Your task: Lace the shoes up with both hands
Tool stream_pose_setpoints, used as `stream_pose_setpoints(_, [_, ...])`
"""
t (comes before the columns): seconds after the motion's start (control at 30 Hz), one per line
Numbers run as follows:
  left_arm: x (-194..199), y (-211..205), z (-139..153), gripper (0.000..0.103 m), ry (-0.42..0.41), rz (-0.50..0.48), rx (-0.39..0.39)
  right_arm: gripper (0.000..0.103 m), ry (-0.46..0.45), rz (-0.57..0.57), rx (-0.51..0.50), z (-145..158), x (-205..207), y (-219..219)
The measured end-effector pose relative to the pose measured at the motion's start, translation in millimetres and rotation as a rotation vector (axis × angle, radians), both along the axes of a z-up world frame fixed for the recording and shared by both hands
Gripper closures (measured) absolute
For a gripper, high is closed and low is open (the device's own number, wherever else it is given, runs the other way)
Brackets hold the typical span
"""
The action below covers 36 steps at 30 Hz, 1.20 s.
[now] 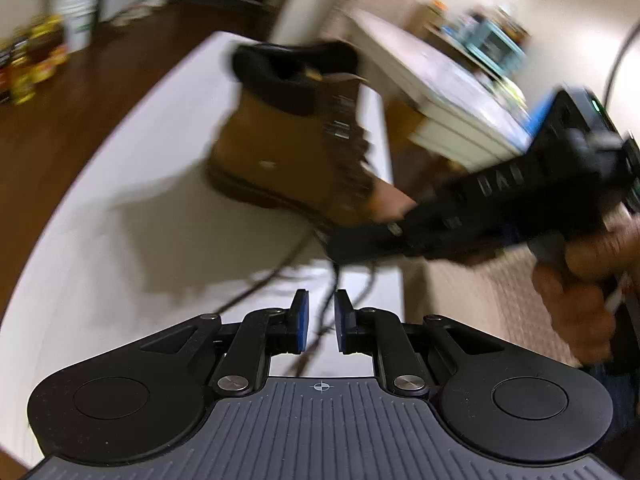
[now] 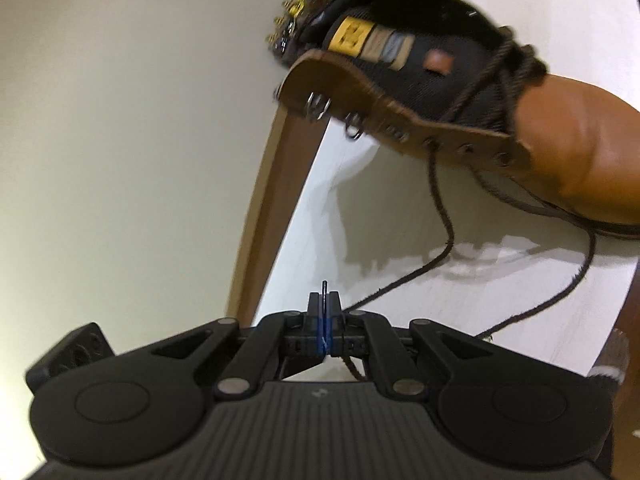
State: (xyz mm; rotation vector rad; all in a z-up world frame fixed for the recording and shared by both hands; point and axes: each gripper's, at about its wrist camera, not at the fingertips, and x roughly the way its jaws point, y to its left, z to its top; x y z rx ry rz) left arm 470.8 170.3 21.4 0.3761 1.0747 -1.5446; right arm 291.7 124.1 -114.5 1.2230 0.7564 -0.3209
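Boot [image 1: 296, 140] first: we see a tan leather work boot with a black padded collar, a dark sole and metal lace hooks up the ankle, standing on a white table [image 1: 120, 216] near its far corner. In the right wrist view the boot [image 2: 560, 140] shows its black tongue with a yellow label, a row of eyelets along the flap, and a dark brown lace [image 2: 444, 216] crossed over the lower tongue and trailing loose down onto the tabletop.

We find the right gripper [image 2: 324, 304] pinched tight on the lace end — the thin dark tip sticks up just above the closed blue pads. The left gripper [image 1: 322, 322] stands with a narrow gap between its blue pads [image 1: 301, 328]; a strand of lace [image 1: 320, 320] runs through that gap, but we cannot tell whether the pads touch it.

In the left wrist view the right gripper [image 1: 360, 240], held by the person's hand [image 1: 580, 280], reaches across and covers the boot's toe. Beyond the table we see a stack of white boards or books [image 1: 440, 92], a white bucket [image 1: 78, 12] and bright packets on the dark wooden floor [image 1: 48, 120] — all blurred
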Motion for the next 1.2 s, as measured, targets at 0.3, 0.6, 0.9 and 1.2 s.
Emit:
stream_pose_setpoints(0.3, [-35,-22,10,0.100,-0.065,-0.069,-0.016,0.099,-0.079,-0.167,0.074,-5,-42,-16])
stream_pose_setpoints(0.6, [-60,-33,16,0.100,-0.123,-0.142,0.012,0.087,-0.090,-0.293,0.223,-32,-97,-24])
stream_pose_setpoints(0.9, [-76,-41,17,0.100,-0.130,-0.190,0.022,0.087,-0.124,-0.202,0.223,-25,-99,-26])
stream_pose_setpoints(1.2, [-79,-46,14,0.100,-0.132,-0.217,0.028,0.087,-0.120,-0.155,0.167,-12,-100,-27])
